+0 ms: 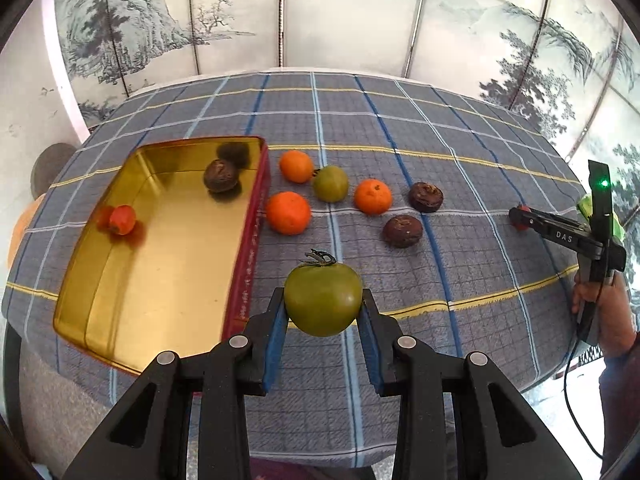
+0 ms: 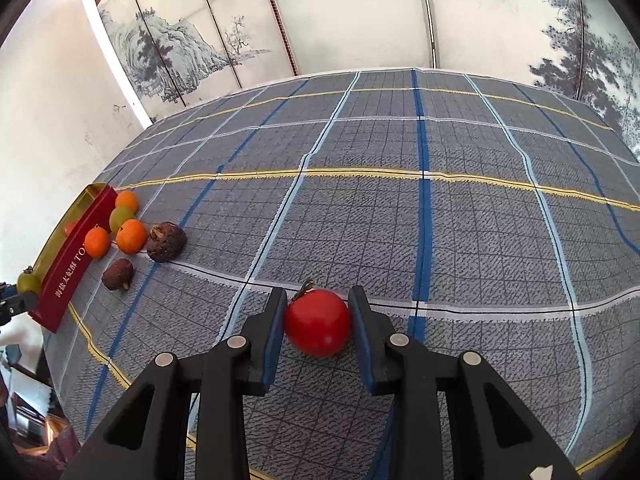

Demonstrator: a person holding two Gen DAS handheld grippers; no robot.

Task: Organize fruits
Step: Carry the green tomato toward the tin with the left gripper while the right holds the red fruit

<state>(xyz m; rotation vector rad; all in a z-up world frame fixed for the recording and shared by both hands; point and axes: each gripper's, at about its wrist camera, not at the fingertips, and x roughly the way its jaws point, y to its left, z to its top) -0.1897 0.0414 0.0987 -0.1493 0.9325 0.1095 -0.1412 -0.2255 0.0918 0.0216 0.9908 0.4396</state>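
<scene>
My left gripper (image 1: 323, 305) is shut on a green tomato (image 1: 323, 299) with a dried stem, held above the cloth just right of the gold tin (image 1: 160, 280). Inside the tin lie a red tomato (image 1: 122, 220) and a dark brown fruit (image 1: 221, 176). Three oranges (image 1: 288, 213), another green tomato (image 1: 330, 183) and two brown fruits (image 1: 402, 231) sit on the cloth beyond. My right gripper (image 2: 318, 320) is shut on a red tomato (image 2: 318, 322) low over the cloth. In the left wrist view that gripper (image 1: 520, 216) appears at the far right, held by a hand (image 1: 600, 300).
The table wears a blue-grey plaid cloth (image 2: 440, 220). The tin's red side wall (image 2: 70, 268) with lettering stands at the left of the right wrist view, the fruit cluster (image 2: 132, 236) beside it. A painted folding screen (image 1: 320, 12) stands behind the table.
</scene>
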